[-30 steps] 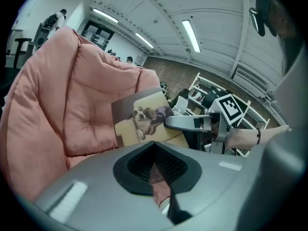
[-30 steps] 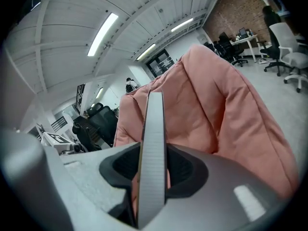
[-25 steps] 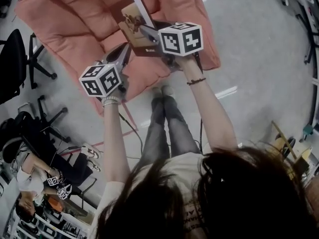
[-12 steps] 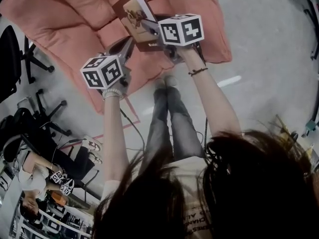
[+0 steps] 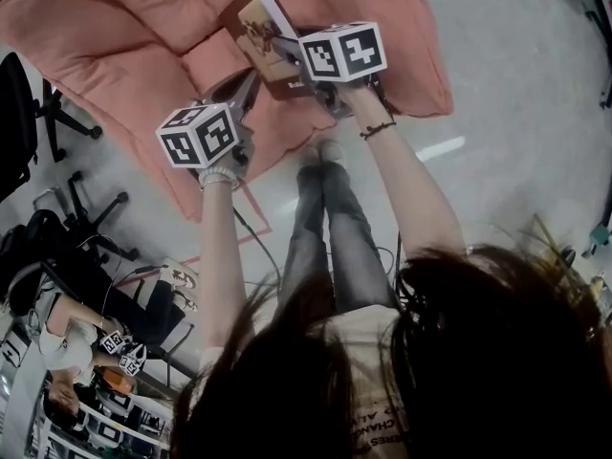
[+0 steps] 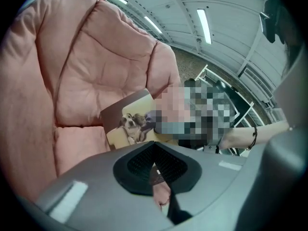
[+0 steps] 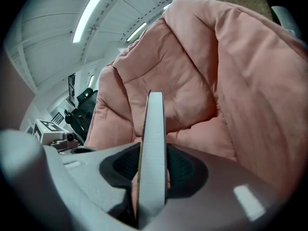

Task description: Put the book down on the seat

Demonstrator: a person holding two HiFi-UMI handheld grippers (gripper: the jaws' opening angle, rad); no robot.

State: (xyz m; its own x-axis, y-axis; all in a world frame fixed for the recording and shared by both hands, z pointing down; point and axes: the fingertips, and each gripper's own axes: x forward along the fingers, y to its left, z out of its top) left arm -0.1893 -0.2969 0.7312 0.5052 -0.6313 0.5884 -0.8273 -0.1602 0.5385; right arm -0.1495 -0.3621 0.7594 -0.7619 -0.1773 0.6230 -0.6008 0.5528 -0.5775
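A book (image 5: 260,29) with a dog picture on its cover hangs tilted above the pink cushioned seat (image 5: 134,27). My right gripper (image 5: 275,50) is shut on its lower edge. In the right gripper view the book (image 7: 153,143) stands edge-on between the pads, its white pages facing the camera, with the seat (image 7: 192,81) behind it. My left gripper (image 5: 241,86) hovers just left of the book over the seat's front and holds nothing; its jaws look shut. The left gripper view shows the book's cover (image 6: 129,124) ahead of the left gripper (image 6: 155,165) and the seat's back (image 6: 82,66).
Black office chairs (image 5: 24,113) stand on the grey floor left of the seat. A second person (image 5: 67,342) sits at the lower left with marker cubes. A cable (image 5: 251,242) runs along the floor beside the holder's legs (image 5: 330,228).
Both grippers and the book have edged slightly farther over the seat. The right gripper's hold on the book is unchanged.
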